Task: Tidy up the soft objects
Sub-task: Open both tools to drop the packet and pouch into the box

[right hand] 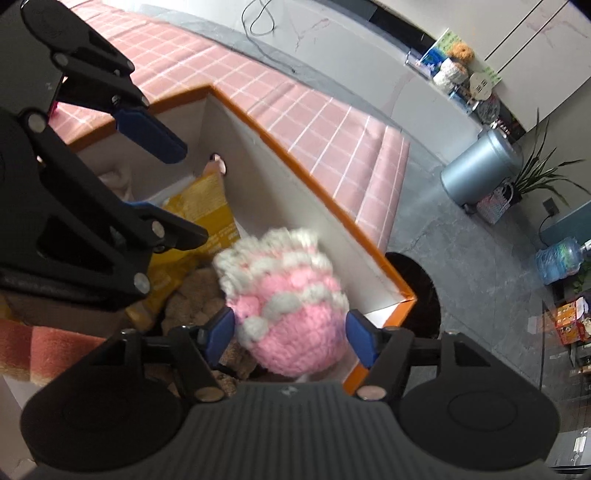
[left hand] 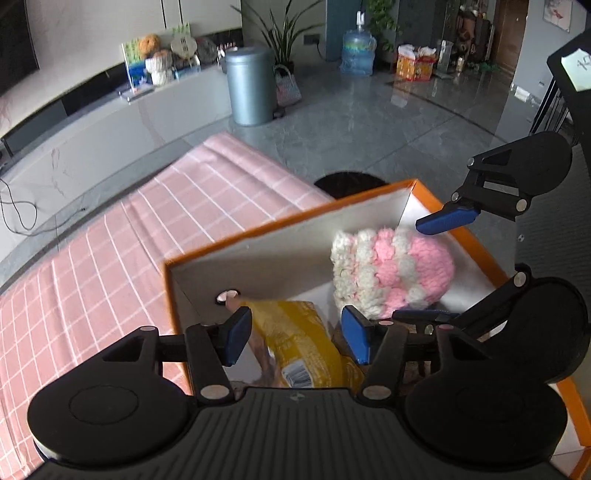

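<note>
- Pink checked cloth [right hand: 325, 122] lies beyond the orange-rimmed box [right hand: 295, 155], upper frame.
- Right gripper [right hand: 290, 338] straddles the pink-and-white knitted hat [right hand: 291, 306], pads apart, not pressing.
- Left gripper [left hand: 295, 338] is open over the yellow packet [left hand: 306, 347].

Left gripper [left hand: 295, 334] jaws apart above yellow packet [left hand: 303, 343] inside orange-rimmed box [left hand: 258, 236]. Pink-white knitted hat [left hand: 391, 273] near box's far right corner. Right gripper [left hand: 443, 266] jaws apart around hat. Pink checked cloth [left hand: 110, 251] left of box.

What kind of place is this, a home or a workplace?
Most likely a home living room: a long low cabinet with plush toys, a potted plant, and a water jug on a glossy tiled floor.
</note>
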Demonstrator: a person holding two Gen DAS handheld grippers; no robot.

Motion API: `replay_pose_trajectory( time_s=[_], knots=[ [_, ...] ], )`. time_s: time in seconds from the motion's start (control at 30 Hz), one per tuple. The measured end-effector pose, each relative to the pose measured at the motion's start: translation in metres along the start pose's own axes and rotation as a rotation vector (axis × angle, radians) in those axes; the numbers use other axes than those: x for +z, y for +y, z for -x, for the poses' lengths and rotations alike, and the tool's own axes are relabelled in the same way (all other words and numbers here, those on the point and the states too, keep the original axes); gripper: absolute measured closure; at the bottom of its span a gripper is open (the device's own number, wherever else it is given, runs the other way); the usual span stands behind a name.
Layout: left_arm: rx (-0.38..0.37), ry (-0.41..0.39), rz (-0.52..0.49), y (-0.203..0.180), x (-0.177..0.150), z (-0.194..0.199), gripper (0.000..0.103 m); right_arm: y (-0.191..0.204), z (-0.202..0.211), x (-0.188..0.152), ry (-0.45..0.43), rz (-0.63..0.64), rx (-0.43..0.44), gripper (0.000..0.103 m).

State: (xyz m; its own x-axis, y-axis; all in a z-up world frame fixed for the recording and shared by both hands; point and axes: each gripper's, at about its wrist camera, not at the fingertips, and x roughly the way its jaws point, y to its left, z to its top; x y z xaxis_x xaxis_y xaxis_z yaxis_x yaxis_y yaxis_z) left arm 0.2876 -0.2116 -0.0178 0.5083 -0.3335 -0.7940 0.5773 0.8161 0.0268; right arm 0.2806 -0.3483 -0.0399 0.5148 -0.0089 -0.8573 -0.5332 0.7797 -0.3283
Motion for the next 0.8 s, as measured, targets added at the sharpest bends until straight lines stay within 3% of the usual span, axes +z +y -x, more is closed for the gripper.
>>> replay_pose_trajectory(
  time_s=[0.03,0.1,0.13,0.17,0.27,0.37,0.6,0.8],
  knots=[
    [-0.006,-0.011,0.003,0.001,-0.001,0.005,0.038,0.0,0.005,0.0,-0.013,-0.005,-0.002,0.035],
    [-0.022,-0.025,-0.002,0.002,-0.002,0.013,0.051,-0.001,0.013,0.0,-0.045,-0.023,-0.002,0.033],
    [-0.021,-0.024,-0.007,0.001,-0.003,0.015,0.063,-0.002,0.016,0.0,-0.055,-0.036,0.001,0.034],
    [-0.019,-0.019,-0.014,0.0,-0.004,0.015,0.069,-0.002,0.017,0.001,-0.056,-0.049,0.006,0.04],
    [-0.024,0.002,-0.051,-0.004,-0.011,0.011,0.073,0.001,0.009,0.001,-0.029,-0.064,0.003,0.066],
    [-0.017,0.03,-0.072,-0.01,-0.02,0.003,0.075,0.003,-0.004,0.0,0.008,-0.09,0.019,0.084],
    [-0.011,0.056,-0.092,-0.013,-0.029,-0.01,0.075,0.01,-0.024,-0.007,0.026,-0.104,0.019,0.085],
    [-0.014,0.03,-0.07,-0.011,-0.032,-0.005,0.075,0.008,-0.013,-0.01,0.004,-0.131,0.003,0.085]
  ],
)
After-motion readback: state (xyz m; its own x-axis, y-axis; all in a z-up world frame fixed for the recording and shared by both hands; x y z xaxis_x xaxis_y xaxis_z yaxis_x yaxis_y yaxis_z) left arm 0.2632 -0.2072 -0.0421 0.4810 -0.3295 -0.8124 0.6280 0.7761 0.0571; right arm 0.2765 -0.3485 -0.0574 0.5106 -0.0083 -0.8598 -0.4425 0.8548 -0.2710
